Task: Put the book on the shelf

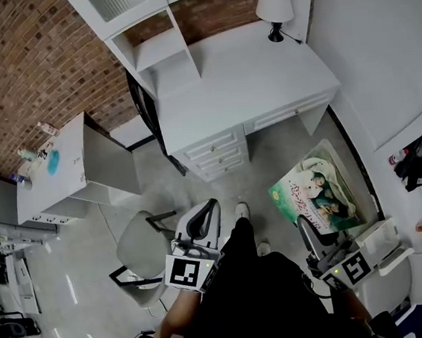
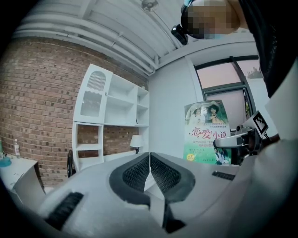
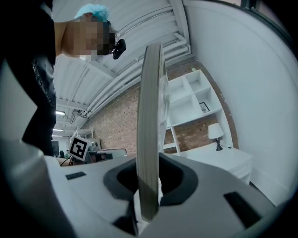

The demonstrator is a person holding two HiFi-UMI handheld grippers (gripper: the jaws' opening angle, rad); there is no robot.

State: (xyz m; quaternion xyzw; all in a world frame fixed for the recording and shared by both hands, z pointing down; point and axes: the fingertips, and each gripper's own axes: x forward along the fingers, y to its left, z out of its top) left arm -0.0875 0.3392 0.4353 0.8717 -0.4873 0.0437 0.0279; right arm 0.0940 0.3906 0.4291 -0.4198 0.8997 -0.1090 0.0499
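**A:** Two grippers are in the person's hands. What does each one do?

**B:** The right gripper (image 3: 148,186) has its jaws closed on the book (image 3: 150,130). In its own view the book shows edge-on, standing up between the two dark pads. The left gripper (image 2: 149,171) holds nothing, and its jaws are pressed together so the pads touch.

**A:** Where exactly is the book?

**B:** It is in the air at the person's right side, above the grey floor (image 1: 270,158). In the head view its green cover, with two figures on it, faces upward. It is gripped by its lower edge. It is well apart from the shelf (image 1: 155,49).

**A:** And the shelf?

**B:** It is white with open compartments. It stands on the left part of a white desk (image 1: 254,77) against the brick wall (image 1: 27,64). A small lamp (image 1: 274,8) with a white shade stands on the far right corner of the desk.

**A:** Anything near the left gripper?

**B:** A grey chair (image 1: 139,248) is just beside it, on the left of the person.
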